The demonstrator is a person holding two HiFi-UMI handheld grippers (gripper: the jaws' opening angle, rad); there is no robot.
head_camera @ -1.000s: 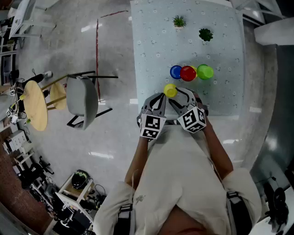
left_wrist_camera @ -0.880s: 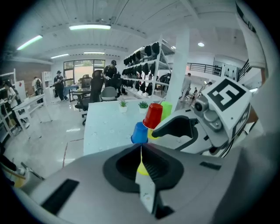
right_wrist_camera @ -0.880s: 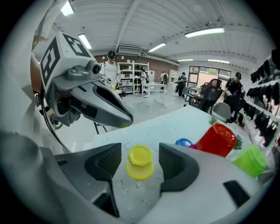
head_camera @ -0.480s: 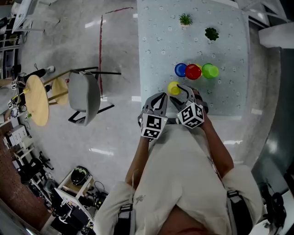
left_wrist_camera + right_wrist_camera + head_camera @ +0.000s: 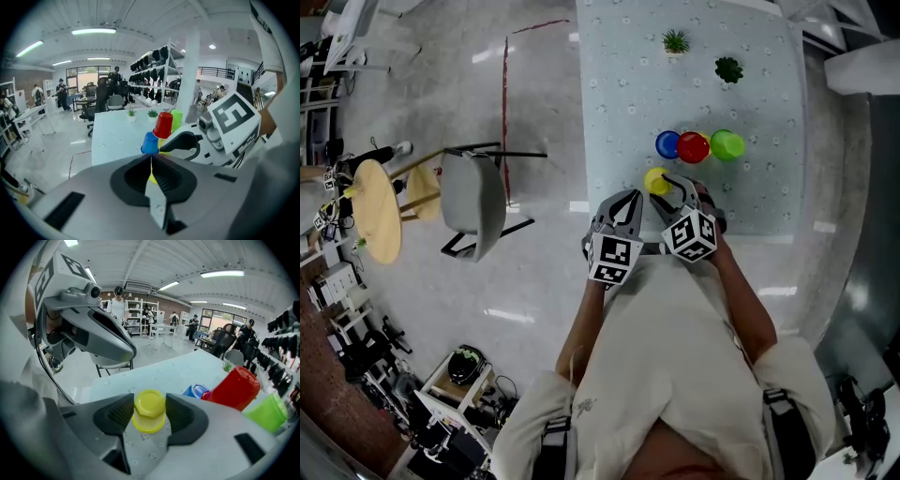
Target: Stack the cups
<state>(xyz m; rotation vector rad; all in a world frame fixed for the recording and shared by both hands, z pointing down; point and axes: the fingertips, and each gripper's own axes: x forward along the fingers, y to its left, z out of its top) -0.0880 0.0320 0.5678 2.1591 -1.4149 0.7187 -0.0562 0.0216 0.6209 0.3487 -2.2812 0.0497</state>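
Although the right gripper view looks straight at the grip, you cannot tell from any view whether the yellow cup's (image 5: 149, 409) rim rests on the table (image 5: 750, 56) or hangs just clear of it, and in the head view the right gripper (image 5: 149, 413) covers part of that cup. In the left gripper view only a yellow sliver of it shows behind the jaws. Your right gripper has its jaws closed in against both sides of the yellow cup, with the ribbed pads (image 5: 121, 412) touching it. The cup stands upside-down, its closed base up and its wider rim below, near the table's front edge. Your left gripper (image 5: 151, 161) holds nothing: its jaws are pressed together along a thin seam, and it hangs just beside the right one at the table's near edge. Beyond the yellow cup, the blue cup (image 5: 667, 144), the red cup (image 5: 692, 147) and the green cup (image 5: 727, 145) stand in a tight row, each touching the next, with the blue one nearest the yellow. Two small potted plants (image 5: 676, 42) sit well apart from them at the far end. Off the table to your left are a grey chair (image 5: 469, 192) and a round wooden table (image 5: 375, 211).
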